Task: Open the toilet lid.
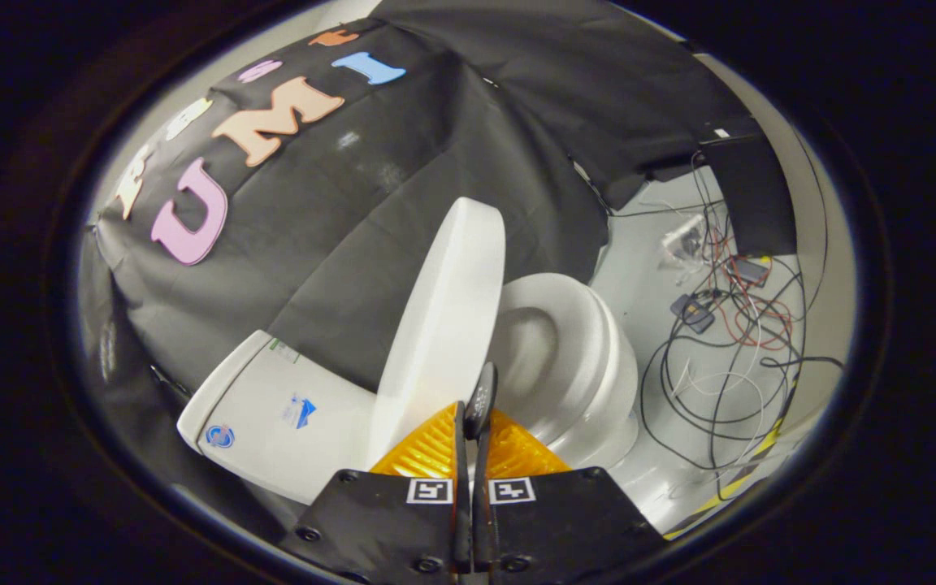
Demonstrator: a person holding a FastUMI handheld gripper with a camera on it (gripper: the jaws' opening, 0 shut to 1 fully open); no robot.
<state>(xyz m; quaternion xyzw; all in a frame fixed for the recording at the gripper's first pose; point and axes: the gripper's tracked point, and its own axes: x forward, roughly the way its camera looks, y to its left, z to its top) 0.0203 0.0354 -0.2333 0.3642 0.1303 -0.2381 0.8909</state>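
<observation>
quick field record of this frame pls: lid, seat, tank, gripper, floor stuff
lid: toilet lid raised, standing near upright between tank and bowl
seat: seat down on the bowl, uncovered
tank: tank beside the lid, on its far side from the bowl
gripper: gripper fingers closed together, nothing seen between them, tips just at the lid's lower edge; contact unclear
floor: loose cables on the floor beyond the bowl

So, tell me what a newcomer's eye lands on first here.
The white toilet lid, raised nearly upright just ahead of the gripper, whose fingers are closed together with nothing between them. Beside the lid, the open seat and bowl are exposed. Beyond the bowl, a tangle of cables sprawls on the floor.
</observation>
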